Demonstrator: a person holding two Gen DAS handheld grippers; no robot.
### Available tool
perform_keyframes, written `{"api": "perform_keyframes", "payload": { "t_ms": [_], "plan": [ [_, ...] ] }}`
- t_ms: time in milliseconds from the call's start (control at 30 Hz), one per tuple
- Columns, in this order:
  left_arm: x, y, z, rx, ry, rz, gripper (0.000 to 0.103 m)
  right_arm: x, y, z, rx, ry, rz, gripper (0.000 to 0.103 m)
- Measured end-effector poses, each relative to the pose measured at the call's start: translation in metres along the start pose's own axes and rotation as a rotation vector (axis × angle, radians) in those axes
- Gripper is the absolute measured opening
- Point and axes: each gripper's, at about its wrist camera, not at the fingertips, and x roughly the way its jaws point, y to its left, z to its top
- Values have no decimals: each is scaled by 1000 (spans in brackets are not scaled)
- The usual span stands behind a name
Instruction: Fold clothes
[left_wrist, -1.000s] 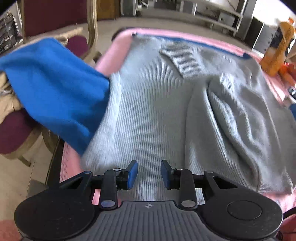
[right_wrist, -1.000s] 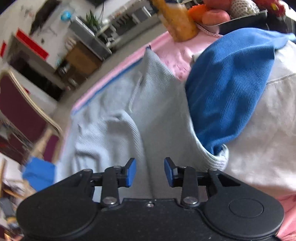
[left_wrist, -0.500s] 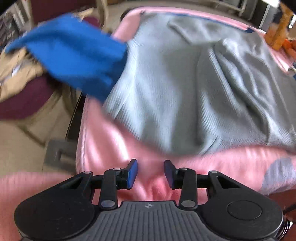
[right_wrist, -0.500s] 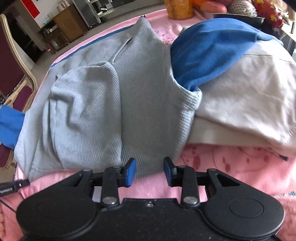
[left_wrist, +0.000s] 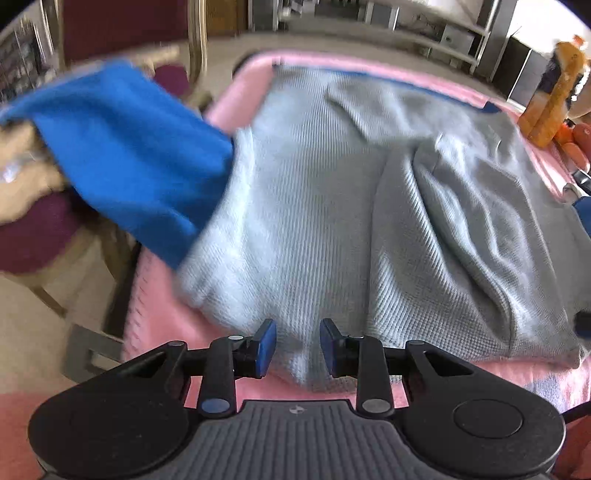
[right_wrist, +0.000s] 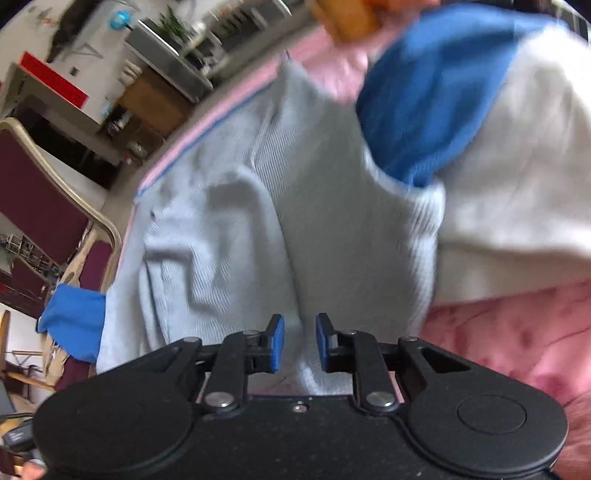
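Grey ribbed knit sweater (left_wrist: 332, 206): lies spread on the pink blanket-covered table (left_wrist: 166, 332), its hem along the near edge, one blue sleeve (left_wrist: 122, 155) hanging off the left edge over a maroon chair (left_wrist: 33, 236).
Fold on top: a grey flap (left_wrist: 480, 236) lies doubled over the sweater's right half, rumpled.
Left gripper (left_wrist: 297, 347): jaws parted by a narrow gap at the hem near the near-left corner; cloth shows between them, unclamped.
Right gripper (right_wrist: 299, 341): same narrow gap, hem cloth between the pads, no grip visible.
Neighbour: a cream garment (right_wrist: 517, 177) overlaps the sweater's right side.
Risk, thin bite: closing this near the edge may catch one layer only, and the hem slips out.
Risk, drag: the hanging sleeve's weight may pull the body askew.
Risk, snag: lifting may carry the cream garment along.
Risk, blur: both views are smeared, so contact is uncertain.
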Motion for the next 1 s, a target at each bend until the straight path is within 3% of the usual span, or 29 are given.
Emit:
{"api": "perform_keyframes", "payload": {
  "t_ms": [33, 133, 200, 267, 400, 433, 567, 667, 833, 867, 1000],
  "plan": [
    [1, 5, 0, -17, 15, -1, 32, 5, -4, 0, 18, 21, -17, 13],
    [-4, 29, -1, -111, 14, 26, 17, -3, -21, 1, 91, 9, -55, 3],
    [-6, 46, -2, -191, 10, 87, 22, -15, -31, 0, 123, -50, -123, 0],
    [-7, 53, -3, -218, -2, 123, 12, -22, -36, -1, 139, -79, -143, 0],
    [-25, 40, -9, -144, -103, 181, 14, -33, -38, -4, 152, -106, -136, 2],
    [-31, 36, -10, -122, -137, 183, 20, -36, -37, -4, 147, -118, -136, 5],
    [-45, 22, -9, -54, -204, 118, 26, -45, -25, -3, 82, -191, -128, 13],
    [-37, 7, -1, -3, -183, 83, 32, -44, -24, -1, 77, -189, -132, 13],
    [-5, -4, -6, 65, -56, 134, 33, -42, -22, 2, 68, -187, -139, 14],
    [0, -3, -8, 73, -35, 154, 38, -41, -21, 3, 66, -186, -140, 14],
    [-5, -2, -13, 90, -39, 176, 37, -40, -19, 6, 59, -184, -146, 17]
  ]
}}
